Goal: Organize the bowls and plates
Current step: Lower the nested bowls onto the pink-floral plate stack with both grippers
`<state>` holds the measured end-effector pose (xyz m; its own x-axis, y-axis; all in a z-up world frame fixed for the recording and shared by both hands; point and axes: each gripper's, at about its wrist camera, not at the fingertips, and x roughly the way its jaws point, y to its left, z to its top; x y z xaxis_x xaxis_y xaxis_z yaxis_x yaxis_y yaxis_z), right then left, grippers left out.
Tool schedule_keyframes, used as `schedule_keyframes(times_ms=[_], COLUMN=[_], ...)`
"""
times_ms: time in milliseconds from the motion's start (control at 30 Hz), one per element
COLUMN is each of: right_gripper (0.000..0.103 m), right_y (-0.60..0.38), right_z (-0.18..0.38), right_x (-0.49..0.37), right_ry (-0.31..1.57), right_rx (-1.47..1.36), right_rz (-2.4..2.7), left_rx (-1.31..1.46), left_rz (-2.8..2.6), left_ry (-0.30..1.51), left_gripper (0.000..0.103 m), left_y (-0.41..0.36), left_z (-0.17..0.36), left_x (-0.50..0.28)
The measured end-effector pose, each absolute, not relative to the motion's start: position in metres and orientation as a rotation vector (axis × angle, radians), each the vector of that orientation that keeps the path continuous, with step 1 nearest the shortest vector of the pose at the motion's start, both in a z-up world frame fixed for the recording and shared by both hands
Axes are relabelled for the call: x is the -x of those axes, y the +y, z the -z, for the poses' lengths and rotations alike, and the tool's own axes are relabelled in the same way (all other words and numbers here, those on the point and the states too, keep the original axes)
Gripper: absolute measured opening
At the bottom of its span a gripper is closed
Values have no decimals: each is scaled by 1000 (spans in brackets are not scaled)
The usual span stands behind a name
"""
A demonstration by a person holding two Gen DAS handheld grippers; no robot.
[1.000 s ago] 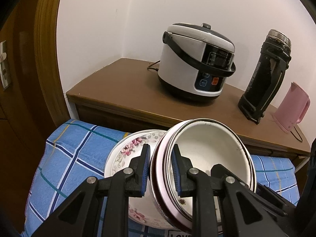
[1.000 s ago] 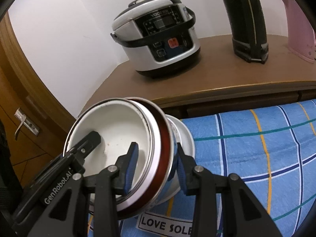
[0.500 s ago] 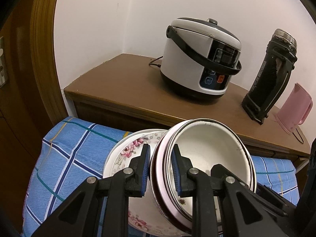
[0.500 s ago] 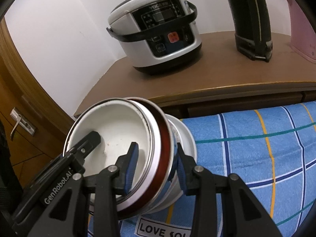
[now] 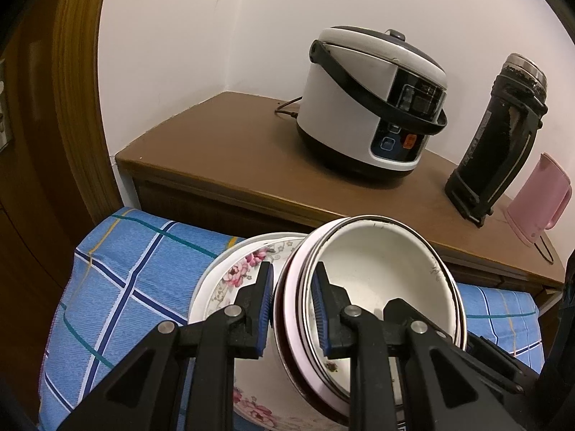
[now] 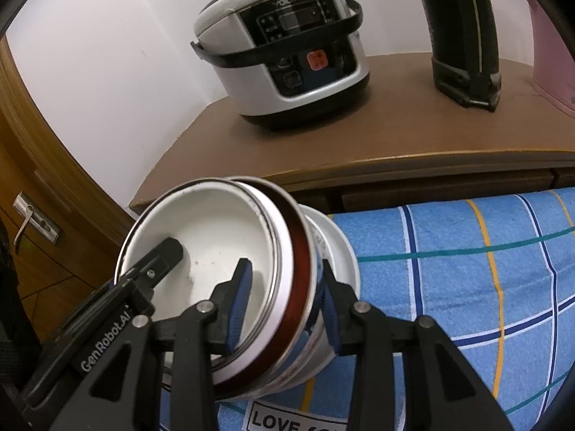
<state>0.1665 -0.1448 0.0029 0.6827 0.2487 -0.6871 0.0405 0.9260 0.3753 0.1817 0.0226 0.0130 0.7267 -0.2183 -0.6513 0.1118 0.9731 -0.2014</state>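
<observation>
Over the blue plaid cloth (image 5: 136,273), left wrist view: left gripper (image 5: 291,310) pinches the near-left rim of the bowl stack (image 5: 381,280), one blue pad outside the wall, one inside the top white bowl. Stack is nested: white inner bowl, a pale pink rim and a dark red one outside it, tilted toward the camera. It sits in a floral plate (image 5: 230,280) on the cloth. The right gripper's black finger shows inside the bowl at lower right. Behind: wooden cabinet (image 5: 222,158) carrying a rice cooker (image 5: 370,107), black flask (image 5: 499,151) and pink jug (image 5: 535,204).

Right wrist view: right gripper (image 6: 285,303) is clamped on the opposite rim of the bowl stack (image 6: 215,237), left pad inside the white bowl, right pad on the outer wall. Left gripper's finger (image 6: 163,258) reaches into the bowl from the left. Plate's white edge (image 6: 341,251) shows behind the stack. Cloth (image 6: 467,280) runs right; a "LOVE" label is at the bottom edge. Rice cooker (image 6: 294,54) and flask (image 6: 463,36) stand on the cabinet (image 6: 359,143).
</observation>
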Motion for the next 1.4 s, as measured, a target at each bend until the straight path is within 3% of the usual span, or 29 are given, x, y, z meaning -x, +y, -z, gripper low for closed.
schedule_keyframes(times_ms=[1400], right_gripper=[37], right_y=[-133], right_z=[-8], right_x=[-180], right_ry=[840], right_rx=[-357], right_rz=[-146], left_rx=[165], left_rz=[153], left_ry=[725], left_gripper=[23], left_y=[32], left_z=[-20], left_x=[-187])
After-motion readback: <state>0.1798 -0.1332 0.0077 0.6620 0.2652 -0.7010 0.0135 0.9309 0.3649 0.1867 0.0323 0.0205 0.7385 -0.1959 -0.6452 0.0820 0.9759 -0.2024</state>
